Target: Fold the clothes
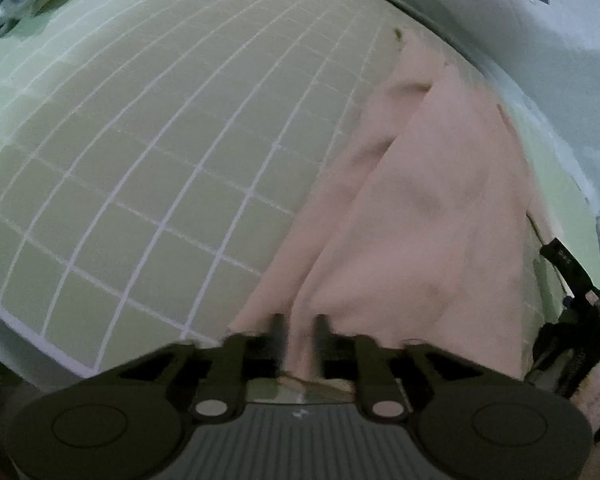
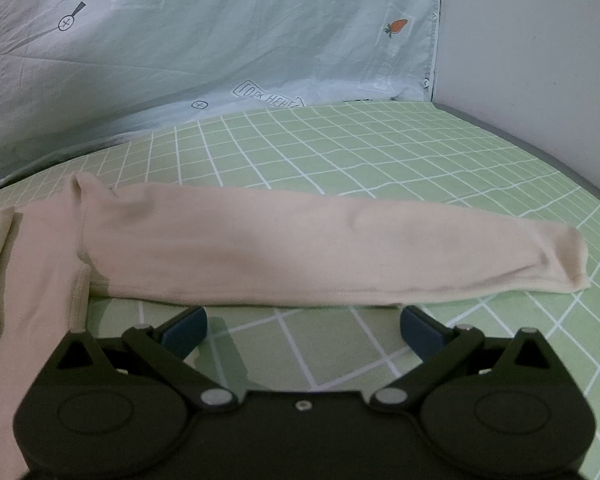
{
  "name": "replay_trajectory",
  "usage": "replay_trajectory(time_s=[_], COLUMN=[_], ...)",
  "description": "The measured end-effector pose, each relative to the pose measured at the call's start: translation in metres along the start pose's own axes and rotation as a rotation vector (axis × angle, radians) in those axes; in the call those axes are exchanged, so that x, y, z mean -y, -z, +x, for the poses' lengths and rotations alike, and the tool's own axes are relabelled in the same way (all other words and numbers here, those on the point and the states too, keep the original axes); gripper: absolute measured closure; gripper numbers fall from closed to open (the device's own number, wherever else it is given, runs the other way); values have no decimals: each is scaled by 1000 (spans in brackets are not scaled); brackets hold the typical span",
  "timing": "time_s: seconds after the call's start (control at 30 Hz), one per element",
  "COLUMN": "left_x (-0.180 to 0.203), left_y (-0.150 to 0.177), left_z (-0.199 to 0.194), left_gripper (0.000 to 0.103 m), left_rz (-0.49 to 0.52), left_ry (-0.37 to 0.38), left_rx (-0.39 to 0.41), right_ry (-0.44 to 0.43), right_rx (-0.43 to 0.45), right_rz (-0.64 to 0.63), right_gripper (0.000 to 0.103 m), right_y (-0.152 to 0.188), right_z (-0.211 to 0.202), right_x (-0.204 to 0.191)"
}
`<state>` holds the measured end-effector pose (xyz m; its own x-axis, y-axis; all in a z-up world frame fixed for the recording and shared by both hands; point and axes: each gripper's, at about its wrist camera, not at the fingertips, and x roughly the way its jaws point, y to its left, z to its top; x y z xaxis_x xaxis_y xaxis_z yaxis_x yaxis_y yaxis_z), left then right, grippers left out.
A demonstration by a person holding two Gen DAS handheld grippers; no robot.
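Two handheld grippers work over a light green bedsheet with a white grid pattern [image 2: 380, 160], on which a pale pink long-sleeved cotton garment [image 2: 40, 264] lies.

Left gripper [image 1: 298, 326]: the jaws stand nearly closed, with only a narrow gap between the two black fingers [image 1: 277, 328]. A fold of the pale pink garment [image 1: 420, 220] runs down through that gap, so the fingers are clamped on the fabric at its near edge. From the grip the cloth stretches away toward the far right of the left wrist view, creased lengthwise, and lies on the green sheet [image 1: 140, 140]. The picture is blurred around the fingers. At the right edge of this view a second black mechanism [image 1: 572, 320] shows; its details cannot be told.

Right gripper [image 2: 304, 330]: the jaws are spread wide and grasp nothing. The blue pads [image 2: 186, 334] sit just near of the garment's sleeve [image 2: 300, 248], with bare green sheet between them. Whether the pad tips touch the sleeve's near hem cannot be told.

The sleeve lies flat across the sheet from left to right, cuff at the right end. The garment's body occupies the left side of the right wrist view. A pale blue printed cloth with a carrot motif [image 2: 220, 48] rises at the far side.
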<state>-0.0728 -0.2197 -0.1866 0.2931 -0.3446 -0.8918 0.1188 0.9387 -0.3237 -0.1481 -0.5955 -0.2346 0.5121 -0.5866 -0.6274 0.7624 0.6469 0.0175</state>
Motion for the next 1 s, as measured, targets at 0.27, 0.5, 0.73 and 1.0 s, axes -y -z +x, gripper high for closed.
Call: replay_trajectory(time_s=[0.27,0.5,0.73,1.0], left_x=[37,74,102,109], left_y=[-39,-83,-115,-125], left_z=[-4,19,67,101], left_gripper=[29,22,22,12], left_rz=[147,219,270,300], left_ry=[-56,-83,-86,-170], left_rx=[113,120,72,27], right_ry=[-2,-4,-45,-31], right_rx=[0,-1,-19,-23], right_rz=[3,6,29,116], right_gripper=[0,0,0,0], right_y=[1,1,-2,-24], right_z=[0,-1,-3,5], right_x=[0,1,9,62])
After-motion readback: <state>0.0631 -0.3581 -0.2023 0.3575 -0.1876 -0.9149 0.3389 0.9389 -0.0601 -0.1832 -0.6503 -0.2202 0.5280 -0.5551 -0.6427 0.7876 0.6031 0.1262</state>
